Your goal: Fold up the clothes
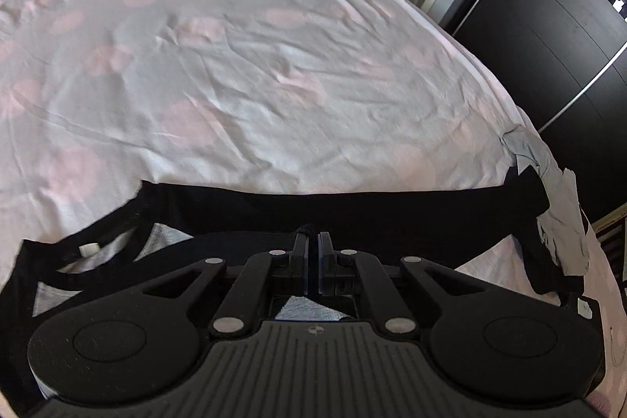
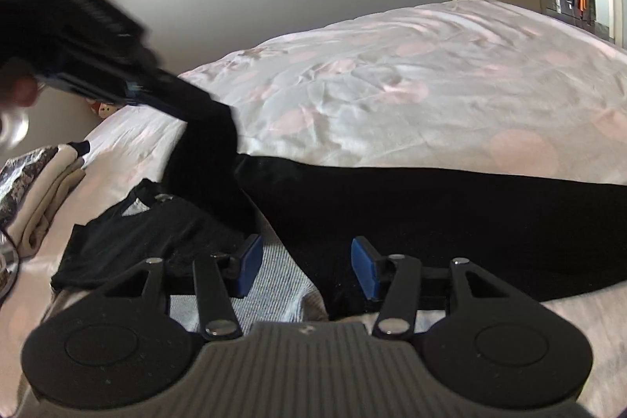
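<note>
From the left wrist, the left gripper (image 1: 313,241) has its fingers pressed together on a pinch of the black garment (image 1: 352,210), a soft, matte dark cloth whose long axis runs crosswise in front of the gripper, from a bound neckline or armhole edge at the left to a bunched end at the right. It lies along the near edge of the bed (image 1: 235,65), whose sheet is pale, rumpled and printed with faint pink dots; a crumpled grey cloth (image 1: 556,214) sits beyond the garment's right end. From the right wrist, the right gripper (image 2: 307,267) stands wide open and holds nothing — its blue pads (image 2: 362,269) straddle a narrow part of the same black garment, which spreads away to the right and rises at the left toward the blurred left gripper. A ribbed light-grey cloth (image 2: 270,285) lies under the open fingers, with a folded black shirt (image 2: 149,234) and a stack of folded clothes (image 2: 43,190) to the left. The right gripper looks nearer the free edge — closing there seems the next grasp.
</note>
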{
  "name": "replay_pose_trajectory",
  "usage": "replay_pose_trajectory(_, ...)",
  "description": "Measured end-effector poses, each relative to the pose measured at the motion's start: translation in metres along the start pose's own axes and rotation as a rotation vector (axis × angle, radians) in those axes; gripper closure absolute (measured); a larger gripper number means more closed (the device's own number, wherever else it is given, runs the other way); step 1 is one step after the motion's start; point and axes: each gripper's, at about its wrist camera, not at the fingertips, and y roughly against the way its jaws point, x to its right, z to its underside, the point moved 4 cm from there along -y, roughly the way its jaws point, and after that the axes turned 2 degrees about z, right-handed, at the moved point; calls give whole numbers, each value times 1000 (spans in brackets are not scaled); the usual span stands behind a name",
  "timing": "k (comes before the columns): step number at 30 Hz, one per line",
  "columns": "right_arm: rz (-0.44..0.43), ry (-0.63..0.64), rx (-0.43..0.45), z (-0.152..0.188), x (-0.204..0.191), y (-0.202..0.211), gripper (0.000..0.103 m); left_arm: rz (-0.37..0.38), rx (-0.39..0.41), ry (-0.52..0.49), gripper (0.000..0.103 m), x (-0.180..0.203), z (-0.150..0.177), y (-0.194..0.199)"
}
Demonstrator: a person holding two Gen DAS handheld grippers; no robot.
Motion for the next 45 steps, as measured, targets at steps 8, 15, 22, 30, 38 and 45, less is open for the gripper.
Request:
replay_pose_trajectory(8,-15,41,4,9,0,-17,49,37,18,-11,87,-7,4,-21)
replay_pose_trajectory(15,-27,-48,26,4,8,-17,49,-134,102,-9,81,-63,57,37)
replay_pose_trajectory(22,-54,-187,9,0,18,-14,49,-414,95,9,74,-129,150,103)
replay_pose_trajectory(30,-32,-205,25,4,18,-10,49,-515,45,18,62,-163,219,117)
replay_pose_trajectory(38,-29,-108,36,10,7,-13,49,-523,115,135,78,-182,214,102)
replay_pose_trajectory(45,-25,-134,25,11,14,-17,49,-479,154,262,77,-204,226,119)
